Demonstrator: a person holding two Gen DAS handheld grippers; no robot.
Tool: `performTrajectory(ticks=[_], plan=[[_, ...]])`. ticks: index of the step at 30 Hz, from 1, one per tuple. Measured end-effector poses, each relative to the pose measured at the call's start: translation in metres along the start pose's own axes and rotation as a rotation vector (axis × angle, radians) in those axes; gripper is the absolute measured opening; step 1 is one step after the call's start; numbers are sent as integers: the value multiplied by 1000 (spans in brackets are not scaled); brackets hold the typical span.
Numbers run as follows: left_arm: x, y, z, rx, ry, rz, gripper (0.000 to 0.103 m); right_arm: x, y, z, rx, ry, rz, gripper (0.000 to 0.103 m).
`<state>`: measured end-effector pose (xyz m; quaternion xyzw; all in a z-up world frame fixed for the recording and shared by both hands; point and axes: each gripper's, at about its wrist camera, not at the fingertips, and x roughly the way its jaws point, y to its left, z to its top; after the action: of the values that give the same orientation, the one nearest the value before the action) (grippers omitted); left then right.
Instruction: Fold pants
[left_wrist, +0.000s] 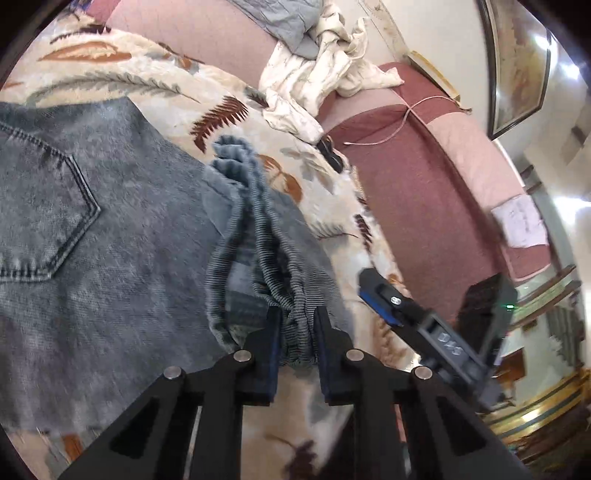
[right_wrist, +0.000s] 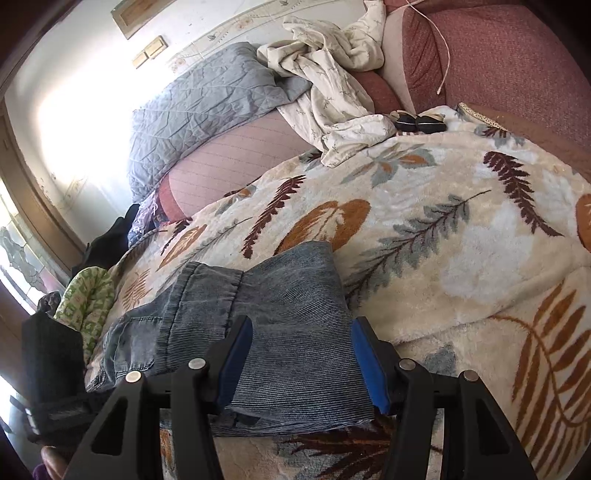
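Two grippers work one pair of grey-blue jeans (left_wrist: 110, 229) spread on a leaf-patterned blanket (left_wrist: 155, 85), and the jeans serve as the landmark throughout. At the jeans' ribbed elastic waistband (left_wrist: 273, 258), the left gripper (left_wrist: 297, 325) has its jaws pinched on a bunched ridge of that band, the fabric gathered into folds between the blue pads. To the right of that bunch, off the jeans' edge, the right gripper (left_wrist: 388, 299) shows in the left wrist view; in its own view the right gripper (right_wrist: 303, 354) stands spread, its pads either side of a flat ribbed panel of the jeans without visibly pressing it. The step in hand looks like taking hold of the waist end for a fold. To do it well, the right jaws should probably close on both layers before any lift, and both hands should then rise together so the band stays level. The denim is faded and mottled, with a stitched back pocket (left_wrist: 44, 206) left of the bunch and a frayed hem nearby.
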<state>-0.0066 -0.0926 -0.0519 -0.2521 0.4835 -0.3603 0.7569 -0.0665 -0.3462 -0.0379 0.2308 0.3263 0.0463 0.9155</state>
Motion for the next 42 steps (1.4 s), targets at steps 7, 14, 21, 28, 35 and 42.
performTrajectory(ticks=[7,14,21,28,35,42], plan=[[-8,26,0,-116,73,103,27,1,21,-5,-106,4,30,59],[-44,5,36,-42,-101,224,55,20,40,-19,-217,99,14,59],[-1,-24,66,145,-132,423,59,48,47,-40,-317,231,-80,61],[53,2,64,315,-9,783,62,44,46,-41,-314,225,-68,62],[56,30,77,310,-22,797,77,35,59,-37,-356,154,-57,62],[64,24,81,344,-21,829,77,35,79,-48,-458,125,-31,62]])
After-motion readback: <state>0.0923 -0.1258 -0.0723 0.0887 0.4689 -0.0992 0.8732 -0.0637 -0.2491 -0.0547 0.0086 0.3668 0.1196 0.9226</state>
